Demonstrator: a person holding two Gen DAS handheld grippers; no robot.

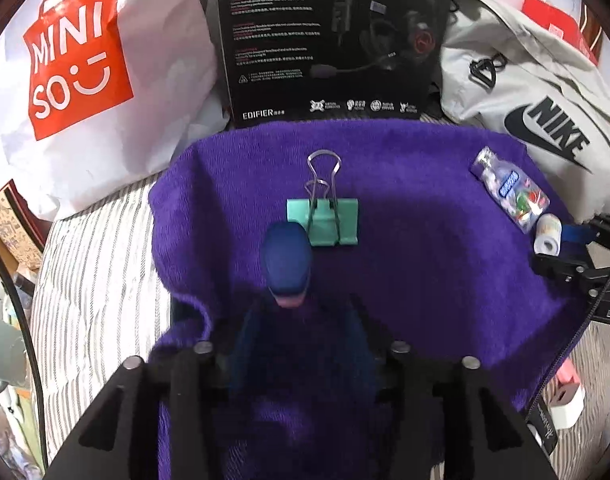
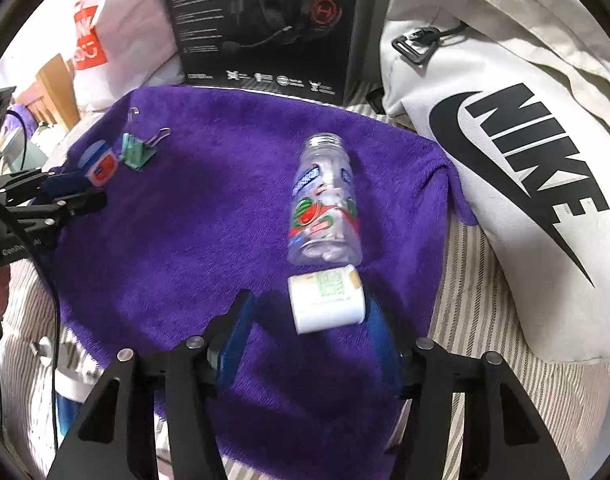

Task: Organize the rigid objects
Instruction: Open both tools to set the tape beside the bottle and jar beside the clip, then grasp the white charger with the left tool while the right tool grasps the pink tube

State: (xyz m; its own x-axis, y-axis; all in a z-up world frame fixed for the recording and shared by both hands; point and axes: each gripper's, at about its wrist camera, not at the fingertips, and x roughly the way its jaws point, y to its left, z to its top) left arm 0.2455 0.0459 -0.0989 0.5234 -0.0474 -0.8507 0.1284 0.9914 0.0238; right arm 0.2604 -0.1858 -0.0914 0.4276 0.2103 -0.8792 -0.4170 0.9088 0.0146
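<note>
The small print on the headphone box [image 1: 333,40] is too small to read and its top is cropped, the blue-lidded jar [image 1: 286,264] hides its own label in the left wrist view, and the left gripper [image 2: 75,196] is cropped at the edge.

Soft cloth under hard plastic and metal

The purple towel [image 2: 193,240] looks fuzzy and matt; at its 2 o'clock lies a clear glossy plastic bottle [image 2: 327,204], at 10 o'clock a mint binder clip [image 1: 332,220] with shiny wire handles, beside a smooth blue-lidded jar [image 2: 99,162].
</note>
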